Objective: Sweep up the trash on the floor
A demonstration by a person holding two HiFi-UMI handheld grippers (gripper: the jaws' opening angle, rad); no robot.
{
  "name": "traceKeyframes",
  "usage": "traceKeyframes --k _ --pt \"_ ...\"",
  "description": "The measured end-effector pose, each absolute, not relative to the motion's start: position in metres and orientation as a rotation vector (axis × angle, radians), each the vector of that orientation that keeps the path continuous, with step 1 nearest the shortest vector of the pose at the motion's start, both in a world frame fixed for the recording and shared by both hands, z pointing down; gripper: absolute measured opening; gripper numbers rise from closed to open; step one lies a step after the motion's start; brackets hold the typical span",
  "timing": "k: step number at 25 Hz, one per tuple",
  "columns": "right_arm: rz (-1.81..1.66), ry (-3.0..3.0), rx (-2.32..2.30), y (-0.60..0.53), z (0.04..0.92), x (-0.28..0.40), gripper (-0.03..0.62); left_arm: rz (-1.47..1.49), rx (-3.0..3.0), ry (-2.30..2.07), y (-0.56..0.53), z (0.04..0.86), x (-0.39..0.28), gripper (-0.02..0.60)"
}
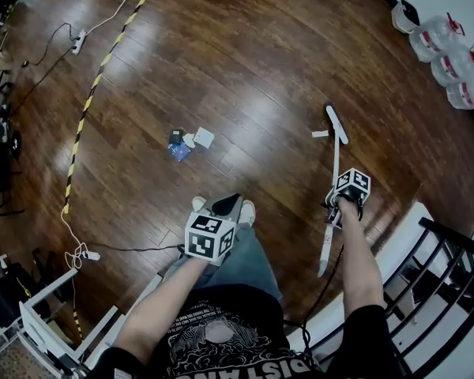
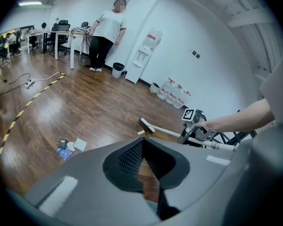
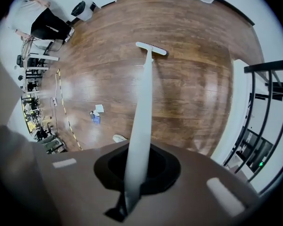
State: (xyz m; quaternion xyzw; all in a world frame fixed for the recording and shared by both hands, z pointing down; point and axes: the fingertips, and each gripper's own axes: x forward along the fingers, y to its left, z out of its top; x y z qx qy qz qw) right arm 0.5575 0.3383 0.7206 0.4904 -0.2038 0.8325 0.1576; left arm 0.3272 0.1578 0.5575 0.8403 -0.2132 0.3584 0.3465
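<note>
Though the trash (image 1: 188, 142) is too small to name piece by piece, it reads as a loose cluster of a white square paper, a blue packet and a dark bit on the glossy brown plank floor (image 1: 245, 61). The right gripper (image 3: 136, 173) clamps the smooth white broom (image 3: 144, 93) by its handle, and the flat broom head (image 1: 336, 124) rests to the right of the cluster, apart from it. The left gripper (image 2: 142, 147) has its mesh-textured pads (image 2: 127, 157) closed together on nothing

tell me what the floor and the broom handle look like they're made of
The floor: wood planks or wood-look laminate, glossy; plank seams, grain and bright glare show. The broom handle: smooth matte white tube, plastic or painted metal; the look does not settle which.
</note>
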Motion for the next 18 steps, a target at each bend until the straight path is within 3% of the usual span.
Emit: traceKeyframes --k 7,18 --pt "2.408 -0.590 1.362 0.343 0.730 0.520 0.000 0.937 2.152 -0.592 0.165 0.566 0.303 0.005" --pt "2.531 -0.634 1.313 0.309 0.717 0.381 0.000 0.826 2.116 -0.675 0.146 0.562 0.226 0.005"
